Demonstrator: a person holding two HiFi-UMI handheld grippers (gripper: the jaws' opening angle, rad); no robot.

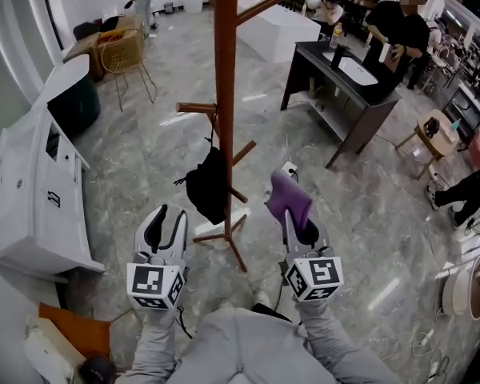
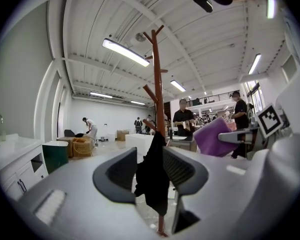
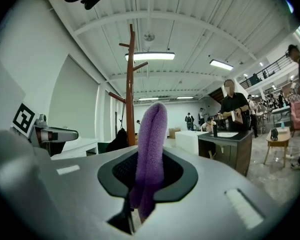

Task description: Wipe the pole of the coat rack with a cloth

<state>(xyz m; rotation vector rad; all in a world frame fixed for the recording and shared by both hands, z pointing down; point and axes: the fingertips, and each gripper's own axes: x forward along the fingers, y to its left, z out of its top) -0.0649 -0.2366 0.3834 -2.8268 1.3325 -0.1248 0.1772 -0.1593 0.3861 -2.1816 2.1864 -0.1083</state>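
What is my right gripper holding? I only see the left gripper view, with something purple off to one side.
Observer: The right gripper is shut on a purple cloth, which stands folded between its jaws.
Operator: Is the cloth touching the pole?
Observer: No. In the head view the cloth is apart from the pole, off to its right.
Operator: And that black thing between my left jaws?
Observer: It is a black bag hanging on the coat rack. The left gripper is open and short of it.
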